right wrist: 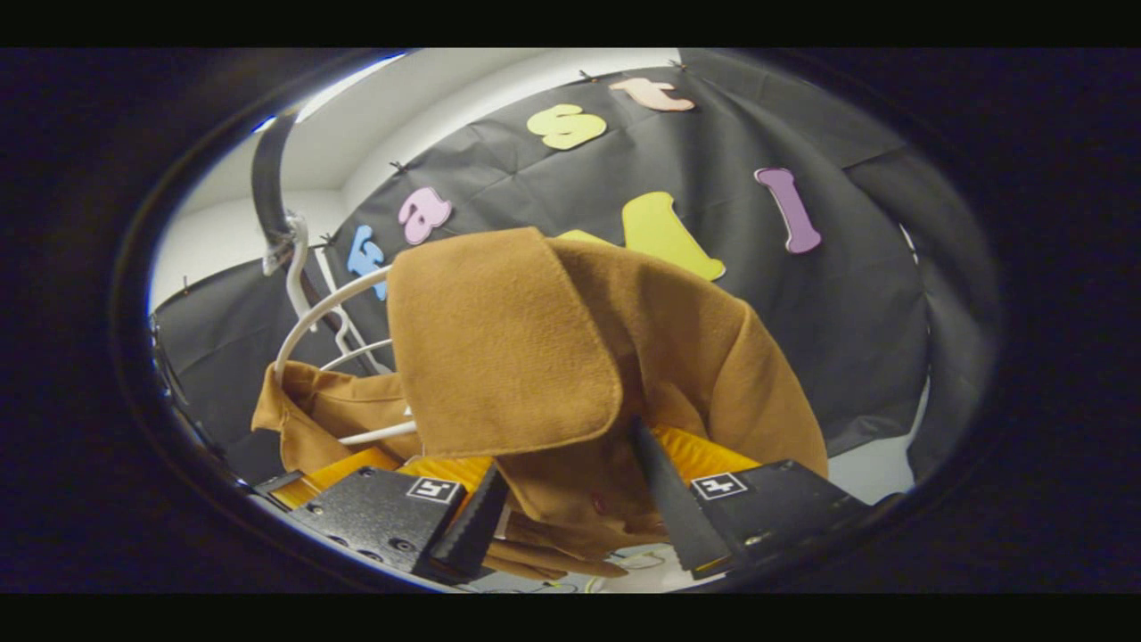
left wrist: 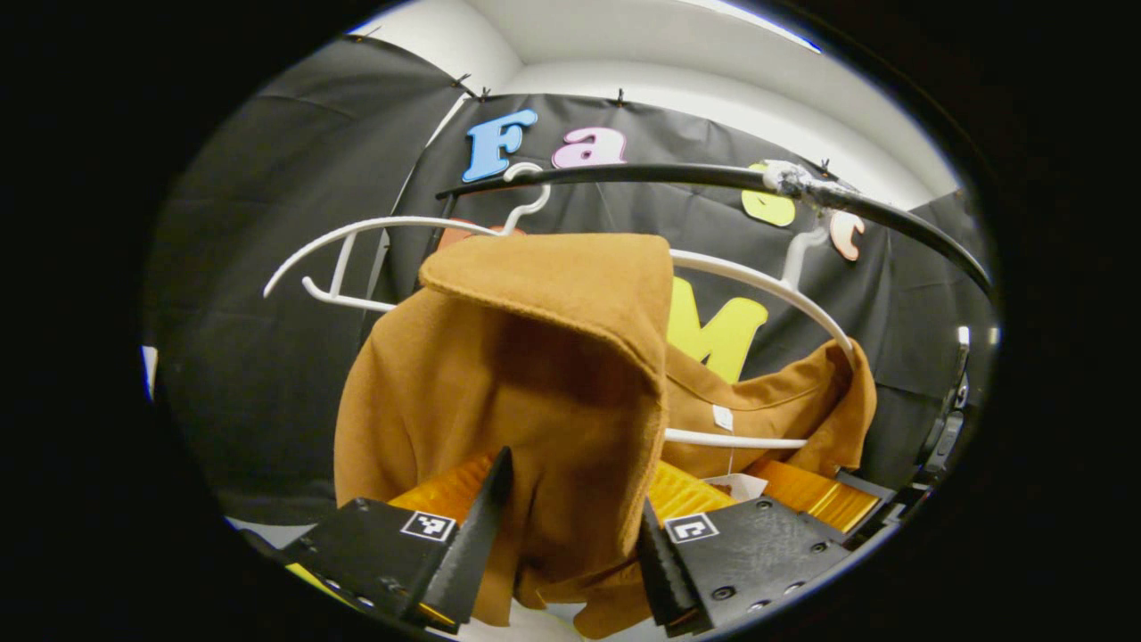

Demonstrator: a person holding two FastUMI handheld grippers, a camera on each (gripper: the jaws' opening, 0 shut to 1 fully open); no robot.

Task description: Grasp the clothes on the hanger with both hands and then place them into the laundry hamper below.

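Left gripper view: hand-held gripper (left wrist: 570, 526) half-open around brown garment (left wrist: 535, 383).

We see a plain tan-brown coat (left wrist: 499, 374) on white hangers (left wrist: 758, 285) under a black rail (left wrist: 642, 174). Our black claws (left wrist: 570, 535) carry orange panels (right wrist: 704, 455) and small black-and-white square markers (left wrist: 428, 526).

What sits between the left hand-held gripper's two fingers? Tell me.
Brown garment cloth hangs between the left hand-held gripper fingers, seen in the left gripper view.
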